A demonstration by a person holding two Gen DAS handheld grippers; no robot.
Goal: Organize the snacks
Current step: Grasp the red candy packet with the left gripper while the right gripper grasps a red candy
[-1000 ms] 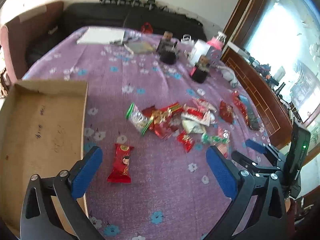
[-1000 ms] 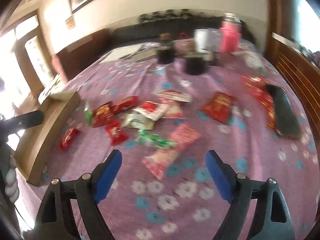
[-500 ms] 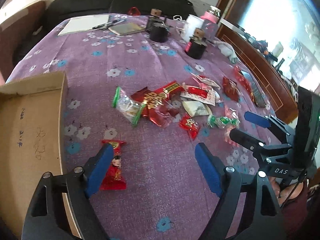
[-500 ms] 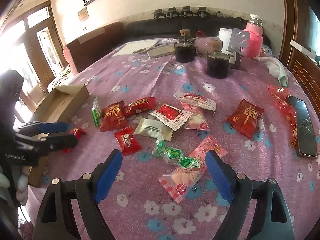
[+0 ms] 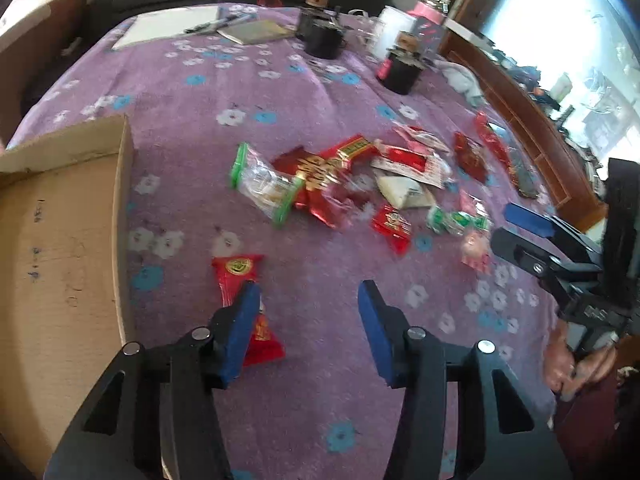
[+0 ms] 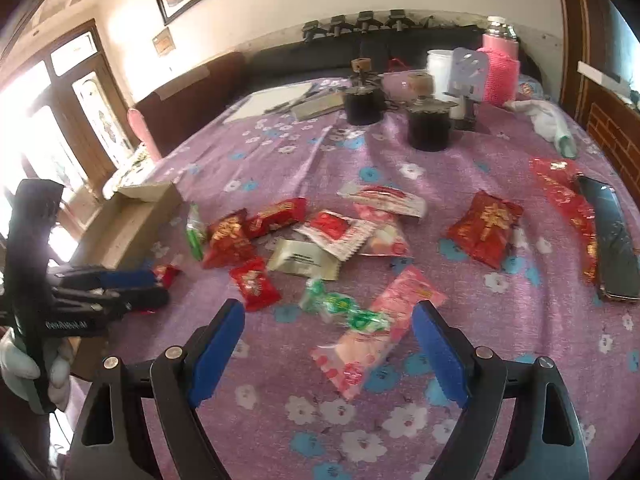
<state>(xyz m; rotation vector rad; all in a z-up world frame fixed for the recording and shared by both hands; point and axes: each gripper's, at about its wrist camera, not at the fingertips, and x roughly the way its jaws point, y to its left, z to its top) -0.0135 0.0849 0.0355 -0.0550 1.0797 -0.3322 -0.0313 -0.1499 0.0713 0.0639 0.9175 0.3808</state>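
Note:
Several wrapped snacks lie in a heap [image 5: 352, 176] on the purple flowered cloth; the heap also shows in the right wrist view [image 6: 312, 240]. A red snack packet [image 5: 244, 276] lies apart, near the open cardboard box [image 5: 60, 240]. My left gripper [image 5: 308, 320] is open just over that packet, with its left finger covering the packet's lower part. My right gripper [image 6: 328, 344] is open above a pink packet [image 6: 380, 332] and a green-ended candy [image 6: 340, 308]. The left gripper [image 6: 120, 292] shows in the right wrist view beside the box [image 6: 132, 220].
Two black jars [image 6: 428, 128], a white cup [image 6: 440, 68], a pink bottle [image 6: 500, 68], a notebook [image 5: 256, 32] and paper stand at the far side. A black phone [image 6: 612, 240] lies at the right edge. A dark sofa is behind the table.
My left gripper has moved forward and down onto the lone red packet, and its jaws have narrowed. My right gripper has come closer over the pink packet, still wide open.

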